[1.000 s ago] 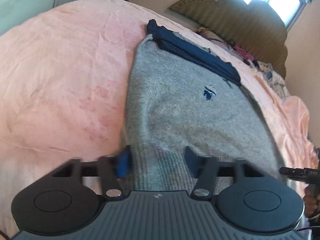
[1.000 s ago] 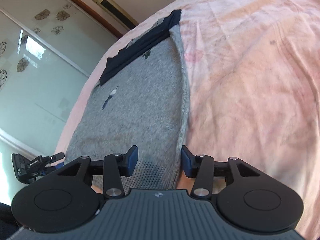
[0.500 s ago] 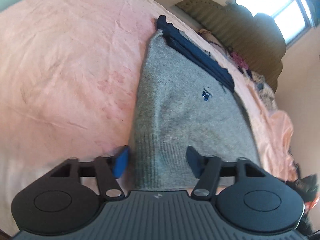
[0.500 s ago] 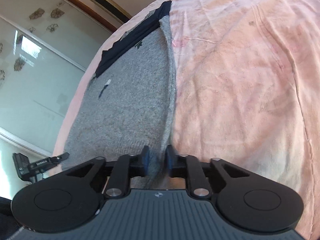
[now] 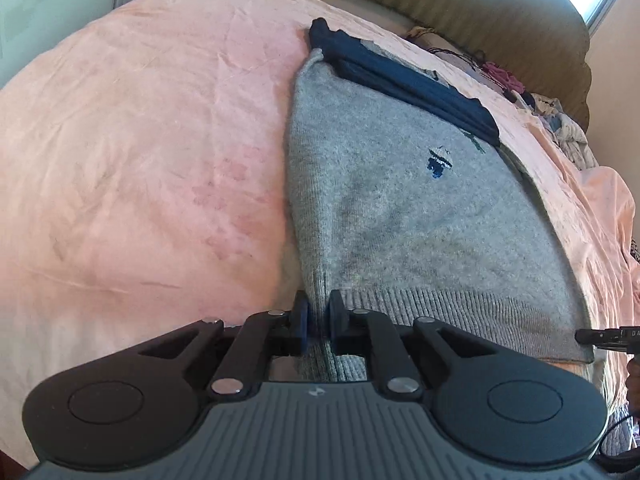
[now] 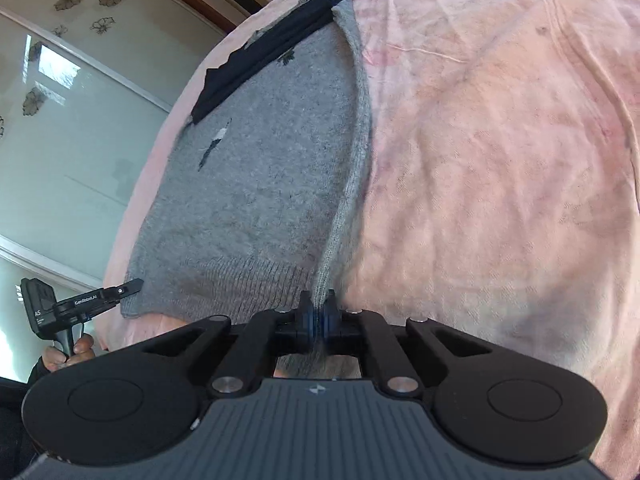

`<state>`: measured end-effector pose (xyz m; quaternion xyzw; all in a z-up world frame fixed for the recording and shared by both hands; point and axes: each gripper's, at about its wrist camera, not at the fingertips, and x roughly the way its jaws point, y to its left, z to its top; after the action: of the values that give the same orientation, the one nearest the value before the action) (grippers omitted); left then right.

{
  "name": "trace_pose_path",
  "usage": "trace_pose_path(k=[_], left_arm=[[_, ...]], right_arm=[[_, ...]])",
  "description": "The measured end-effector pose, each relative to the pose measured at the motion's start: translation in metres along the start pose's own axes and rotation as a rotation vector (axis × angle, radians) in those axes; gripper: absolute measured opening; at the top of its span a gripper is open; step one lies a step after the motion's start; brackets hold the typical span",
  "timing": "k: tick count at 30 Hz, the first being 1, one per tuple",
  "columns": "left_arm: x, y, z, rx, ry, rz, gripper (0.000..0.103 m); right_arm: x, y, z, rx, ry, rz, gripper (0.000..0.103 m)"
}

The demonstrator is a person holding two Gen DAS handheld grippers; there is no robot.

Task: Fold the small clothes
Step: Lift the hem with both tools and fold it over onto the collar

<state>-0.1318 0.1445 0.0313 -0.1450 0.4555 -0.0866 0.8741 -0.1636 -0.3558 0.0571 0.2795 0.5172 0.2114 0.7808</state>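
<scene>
While the big bed (image 5: 132, 168) with its pink sheet (image 6: 500, 160) fills most of both views, a gray sweater (image 5: 400, 216) lies flat on it, with its ribbed bottom edge nearest the cameras. A padded headboard (image 5: 500, 20) stands at the far end of the bed, and a pile of mixed clothes (image 5: 560, 120) sits near it. A folded dark blue garment (image 5: 408, 80) lies across the far end of the sweater. A small dark blue picture (image 5: 438, 160) is stitched on the sweater's front. The left gripper (image 5: 319, 318) has its jaws closing on one bottom corner of the sweater — the gray knit is pinched between the blue pads. The right gripper (image 6: 317, 316) is squeezed tight on the other bottom corner, and the sweater's side edge rises up from the sheet into its jaws. In the right wrist view, the person's left hand (image 6: 66, 354) grips the handle of the other tool, low at the left edge.
</scene>
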Motion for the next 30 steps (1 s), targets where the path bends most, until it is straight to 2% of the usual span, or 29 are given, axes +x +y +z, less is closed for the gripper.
trace_pose_path(k=[1,2,3,4,5,6,7,9,11,12,15,19,22,23,24,25,27,30], left_arm=[[-0.009,0.004,0.007,0.006,-0.031,0.024,0.013],[-0.017,0.006,0.016,0.011,-0.074,0.066,0.020],[-0.026,0.005,0.028,0.022,-0.141,0.117,0.028],[-0.029,0.002,0.042,0.036,-0.213,0.155,0.049],[-0.029,-0.005,0.057,0.050,-0.292,0.184,0.074],[-0.024,-0.015,0.073,0.067,-0.369,0.204,0.082],[-0.016,-0.026,0.088,0.084,-0.432,0.215,0.085],[0.014,-0.055,0.122,0.127,-0.507,0.205,0.085],[0.055,-0.082,0.155,0.145,-0.525,0.195,0.085],[0.078,-0.095,0.171,0.160,-0.522,0.174,0.085],[0.148,-0.130,0.212,0.242,-0.495,0.198,0.085],[0.227,-0.150,0.251,0.304,-0.376,0.243,0.085],[0.273,-0.139,0.263,0.315,-0.234,0.311,0.086],[0.279,-0.129,0.263,0.300,-0.237,0.301,0.087],[0.277,-0.114,0.256,0.271,-0.275,0.284,0.087],[0.276,-0.105,0.258,0.228,-0.273,0.258,0.088],[0.277,-0.102,0.260,0.221,-0.271,0.274,0.089],[0.278,-0.110,0.261,0.253,-0.275,0.333,0.089]], right_arm=[[-0.005,-0.002,0.002,0.015,-0.009,-0.011,0.010],[-0.011,-0.002,0.006,0.024,-0.032,-0.031,0.016],[-0.019,-0.002,0.013,0.028,-0.077,-0.059,0.032],[-0.028,0.000,0.023,0.016,-0.140,-0.083,0.059],[-0.034,0.006,0.033,-0.011,-0.200,-0.111,0.070],[-0.035,0.014,0.049,-0.049,-0.262,-0.134,0.081],[-0.030,0.021,0.069,-0.081,-0.306,-0.145,0.080],[-0.009,0.037,0.109,-0.124,-0.368,-0.157,0.079],[0.024,0.054,0.151,-0.170,-0.427,-0.150,0.080],[0.044,0.061,0.173,-0.177,-0.441,-0.145,0.080],[0.106,0.077,0.233,-0.200,-0.459,-0.154,0.079],[0.180,0.091,0.290,-0.215,-0.435,-0.221,0.079],[0.213,0.088,0.308,-0.238,-0.407,-0.290,0.079],[0.221,0.084,0.310,-0.256,-0.387,-0.319,0.080],[0.225,0.080,0.307,-0.300,-0.396,-0.327,0.080],[0.229,0.080,0.302,-0.369,-0.403,-0.334,0.081],[0.234,0.080,0.290,-0.486,-0.407,-0.366,0.081],[0.231,0.074,0.299,-0.429,-0.425,-0.343,0.081]])
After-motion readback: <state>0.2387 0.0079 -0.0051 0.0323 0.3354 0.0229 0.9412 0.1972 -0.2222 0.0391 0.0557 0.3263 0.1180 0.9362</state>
